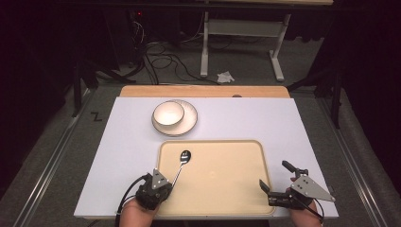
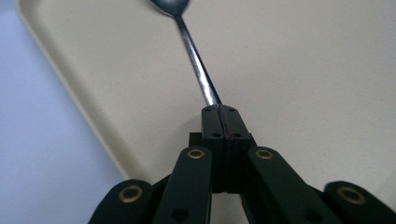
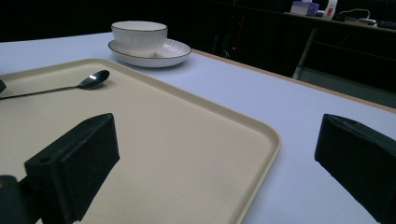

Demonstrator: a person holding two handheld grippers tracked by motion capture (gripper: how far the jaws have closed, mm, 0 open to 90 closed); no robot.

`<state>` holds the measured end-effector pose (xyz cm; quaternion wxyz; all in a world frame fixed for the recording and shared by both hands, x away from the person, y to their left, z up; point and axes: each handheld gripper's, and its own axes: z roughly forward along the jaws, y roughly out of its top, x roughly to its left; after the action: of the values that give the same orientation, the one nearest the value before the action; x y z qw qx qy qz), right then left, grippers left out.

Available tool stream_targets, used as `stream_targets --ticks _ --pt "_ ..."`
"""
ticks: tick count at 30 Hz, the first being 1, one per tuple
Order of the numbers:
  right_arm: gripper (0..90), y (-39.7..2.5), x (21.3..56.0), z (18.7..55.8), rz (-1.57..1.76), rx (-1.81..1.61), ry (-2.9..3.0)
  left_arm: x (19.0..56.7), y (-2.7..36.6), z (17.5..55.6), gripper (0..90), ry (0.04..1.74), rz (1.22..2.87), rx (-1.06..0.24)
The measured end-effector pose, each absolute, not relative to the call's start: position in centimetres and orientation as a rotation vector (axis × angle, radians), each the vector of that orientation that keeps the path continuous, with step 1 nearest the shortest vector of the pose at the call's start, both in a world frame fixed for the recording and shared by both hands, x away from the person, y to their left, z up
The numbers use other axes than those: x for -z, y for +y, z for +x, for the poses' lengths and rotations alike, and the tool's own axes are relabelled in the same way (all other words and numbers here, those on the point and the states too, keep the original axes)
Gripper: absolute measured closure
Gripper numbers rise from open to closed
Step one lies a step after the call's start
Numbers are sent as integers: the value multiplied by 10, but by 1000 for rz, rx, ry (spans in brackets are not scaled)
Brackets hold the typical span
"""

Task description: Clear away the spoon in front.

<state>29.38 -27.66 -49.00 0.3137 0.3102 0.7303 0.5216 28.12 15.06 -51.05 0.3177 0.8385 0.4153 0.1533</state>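
Standing in a dark room on grey floor (image 1: 52,156): white-topped table (image 1: 123,142), beige tray (image 1: 222,189), bowl (image 1: 168,114) on plate (image 1: 189,124). Left gripper (image 1: 166,182) clenched on spoon (image 1: 181,163) handle over tray; right gripper (image 1: 275,178) spread wide astride tray's rim.

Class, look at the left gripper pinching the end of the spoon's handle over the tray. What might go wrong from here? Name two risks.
1. The left gripper grips the spoon only at the handle's far end, so the long spoon may swivel or slip when lifted.
2. The bowl sits on a plate just beyond the tray; a swinging spoon might knock them.
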Motion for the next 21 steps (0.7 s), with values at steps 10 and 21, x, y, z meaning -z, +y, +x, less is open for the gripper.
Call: stream_targets --ticks 10,21 --pt "4 -274 491 294 825 -1370 1935 510 137 279 900 1021 2223 -360" --pt "4 -275 492 295 816 -1374 1938 511 129 279 900 990 2223 -335"
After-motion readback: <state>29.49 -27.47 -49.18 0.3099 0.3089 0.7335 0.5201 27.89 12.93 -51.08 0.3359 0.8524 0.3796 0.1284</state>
